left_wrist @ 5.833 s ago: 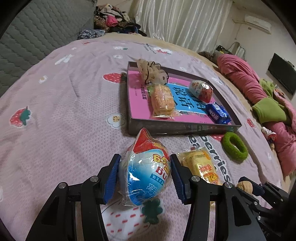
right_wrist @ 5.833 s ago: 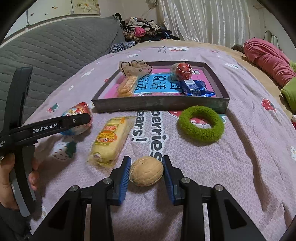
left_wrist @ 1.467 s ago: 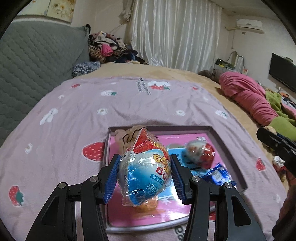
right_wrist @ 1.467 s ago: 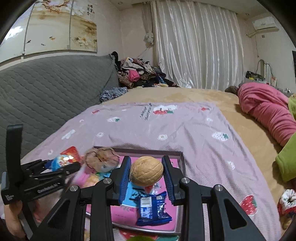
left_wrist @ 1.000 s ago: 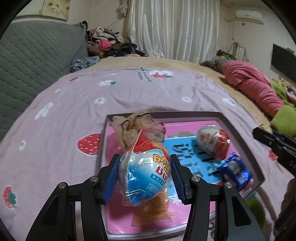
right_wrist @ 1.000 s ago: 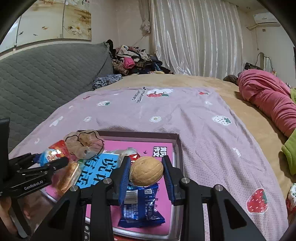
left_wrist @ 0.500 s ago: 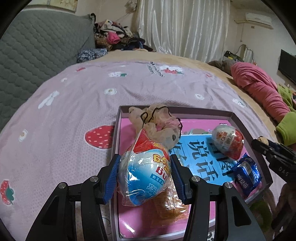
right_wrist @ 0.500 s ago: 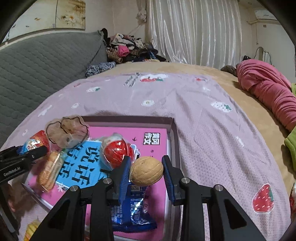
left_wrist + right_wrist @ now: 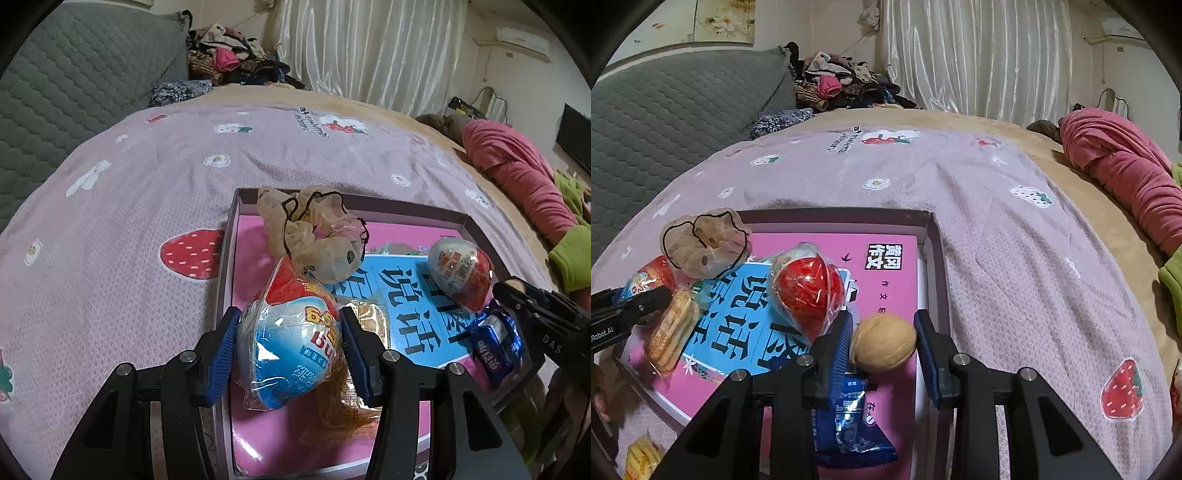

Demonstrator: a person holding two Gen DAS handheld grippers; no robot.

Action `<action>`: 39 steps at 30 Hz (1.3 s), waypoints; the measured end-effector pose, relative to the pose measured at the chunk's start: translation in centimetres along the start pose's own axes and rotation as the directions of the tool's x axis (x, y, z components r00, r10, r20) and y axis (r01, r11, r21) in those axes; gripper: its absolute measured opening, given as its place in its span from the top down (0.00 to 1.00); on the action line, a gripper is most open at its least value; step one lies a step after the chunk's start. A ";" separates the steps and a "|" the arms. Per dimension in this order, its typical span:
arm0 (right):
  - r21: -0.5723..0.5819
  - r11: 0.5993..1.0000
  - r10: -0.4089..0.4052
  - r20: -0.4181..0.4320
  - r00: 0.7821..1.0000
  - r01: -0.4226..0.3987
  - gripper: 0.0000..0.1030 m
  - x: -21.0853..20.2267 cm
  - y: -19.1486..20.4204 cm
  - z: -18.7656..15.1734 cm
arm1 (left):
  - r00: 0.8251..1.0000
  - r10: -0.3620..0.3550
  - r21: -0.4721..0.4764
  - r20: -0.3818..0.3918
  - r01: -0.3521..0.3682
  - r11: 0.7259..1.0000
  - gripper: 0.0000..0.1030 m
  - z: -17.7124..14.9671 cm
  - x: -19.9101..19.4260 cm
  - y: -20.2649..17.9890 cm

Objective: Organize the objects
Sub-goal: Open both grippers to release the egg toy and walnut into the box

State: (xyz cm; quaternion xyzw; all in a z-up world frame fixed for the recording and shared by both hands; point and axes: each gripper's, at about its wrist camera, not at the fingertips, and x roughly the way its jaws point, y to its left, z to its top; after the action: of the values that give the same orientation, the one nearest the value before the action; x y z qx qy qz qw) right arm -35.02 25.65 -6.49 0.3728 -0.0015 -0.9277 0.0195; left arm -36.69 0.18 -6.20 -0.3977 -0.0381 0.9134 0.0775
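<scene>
My left gripper (image 9: 290,349) is shut on a blue wrapped toy egg (image 9: 291,350), held over the near left part of the shallow box (image 9: 227,266). My right gripper (image 9: 882,343) is shut on a walnut (image 9: 882,347), hanging over the box's right side near its rim (image 9: 936,258). Inside the box lie a beige scrunchie (image 9: 314,232), a red wrapped egg (image 9: 807,291), a blue snack packet (image 9: 846,424) and an orange biscuit pack (image 9: 670,332). The right gripper's tip (image 9: 539,314) shows at the right of the left wrist view.
The box rests on a lilac strawberry-print bedspread (image 9: 1015,240). A yellow snack pack (image 9: 641,459) lies outside the box at its near left corner. A grey quilted headboard (image 9: 74,92) stands at the left, pink bedding (image 9: 1126,173) at the right, piled clothes (image 9: 834,85) behind.
Both grippers have sunk toward the box and tipped down, each still holding its object. The box contents look larger and closer in both views.
</scene>
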 end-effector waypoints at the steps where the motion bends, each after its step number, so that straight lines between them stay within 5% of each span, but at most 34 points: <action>1: 0.003 1.000 0.000 -0.002 1.000 0.000 0.66 0.0 -0.1 0.0 | 1.000 0.003 0.002 0.000 -0.003 1.000 0.46 0.0 0.0 -0.1; 39: 0.029 0.999 0.020 -0.002 1.000 -0.020 0.55 -0.5 -0.5 0.0 | 1.000 0.007 0.037 0.010 -0.007 0.999 0.26 -0.1 -0.6 -0.8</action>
State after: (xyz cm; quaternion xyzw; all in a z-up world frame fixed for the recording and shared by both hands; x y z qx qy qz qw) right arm -34.64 26.20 -6.18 0.3738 -0.0185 -0.9270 0.0236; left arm -36.08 0.89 -5.74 -0.3919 -0.0204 0.9162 0.0814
